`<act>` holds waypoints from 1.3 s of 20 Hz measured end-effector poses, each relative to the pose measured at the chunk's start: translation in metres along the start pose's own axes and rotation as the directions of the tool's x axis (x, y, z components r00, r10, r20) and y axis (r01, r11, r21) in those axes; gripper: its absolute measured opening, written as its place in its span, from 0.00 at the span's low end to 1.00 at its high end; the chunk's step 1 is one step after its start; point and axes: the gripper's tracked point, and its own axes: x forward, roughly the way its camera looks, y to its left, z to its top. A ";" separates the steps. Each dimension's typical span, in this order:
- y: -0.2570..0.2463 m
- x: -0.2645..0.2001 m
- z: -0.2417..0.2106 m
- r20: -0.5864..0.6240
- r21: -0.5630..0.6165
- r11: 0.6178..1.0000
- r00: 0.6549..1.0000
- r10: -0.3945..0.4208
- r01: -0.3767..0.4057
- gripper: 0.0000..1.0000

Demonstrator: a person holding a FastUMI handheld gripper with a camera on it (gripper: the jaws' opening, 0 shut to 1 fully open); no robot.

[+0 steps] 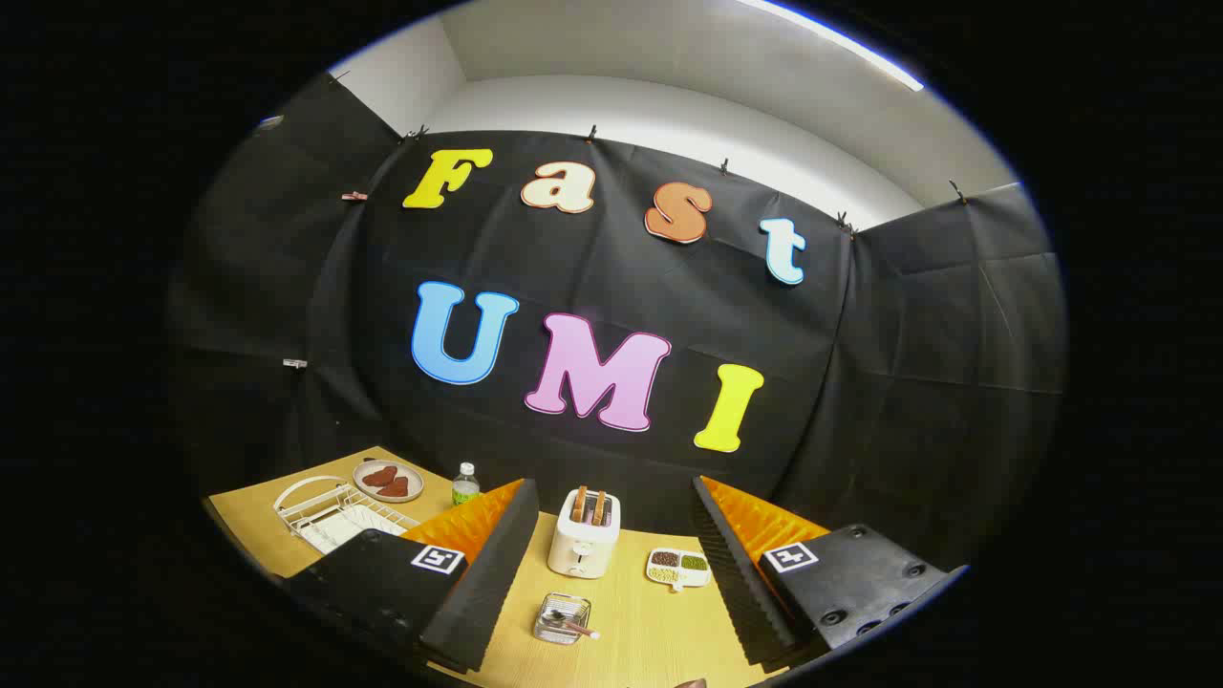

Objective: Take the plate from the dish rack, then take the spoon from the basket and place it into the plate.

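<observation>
I have the tongs [611, 564] spread wide, their two fingers well apart and gripping nothing; only bare yellow wooden tabletop [659, 640] lies in the gap. Between the fingers, low and slightly nearer the left one, I see the small clear square basket [562, 618] with the metal spoon [571, 625] lying in it, its handle poking out toward the right finger. Just beyond the basket, also between the fingers, stands a cream-white two-slot toaster [584, 535] with two slices of brown toast sticking up from its slots. To its right, close to the right finger, sits a small white divided dish [677, 567] holding dark and green grains.

Past the left finger, off to its outer side, I see the white wire dish rack [330, 511] on the table. I cannot tell whether a plate stands inside it. Just beyond the rack rests a round pale plate [388, 480] carrying reddish-brown pieces of food. Between that plate and the left finger's tip stands a small clear plastic bottle with a green label [465, 484], upright.
</observation>
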 end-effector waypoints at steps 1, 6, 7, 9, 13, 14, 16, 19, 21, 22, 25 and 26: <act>0.001 0.001 0.000 0.001 -0.001 1.000 1.000 0.002 -0.002 0.97; 0.006 0.004 0.000 0.001 -0.005 1.000 1.000 0.017 -0.017 0.97; 0.007 0.004 0.000 0.001 -0.004 1.000 1.000 0.017 -0.017 0.97; 0.010 0.004 0.000 -0.001 -0.002 1.000 1.000 0.021 -0.021 0.97; 0.012 0.004 0.001 0.003 -0.010 1.000 1.000 0.020 -0.020 0.97; 0.012 0.005 0.001 0.002 -0.009 1.000 1.000 0.021 -0.021 0.97; 0.013 0.005 0.001 0.003 -0.009 1.000 1.000 0.022 -0.022 0.97; 0.013 0.006 0.003 0.002 -0.014 1.000 1.000 0.019 -0.019 0.97; 0.013 0.006 0.002 0.001 -0.014 1.000 1.000 0.018 -0.018 0.97; 0.012 0.005 0.003 0.001 -0.013 1.000 1.000 0.017 -0.017 0.97; 0.011 0.005 0.003 0.000 -0.012 1.000 1.000 0.015 -0.015 0.97; 0.012 0.005 0.003 -0.001 -0.011 1.000 1.000 0.016 -0.016 0.97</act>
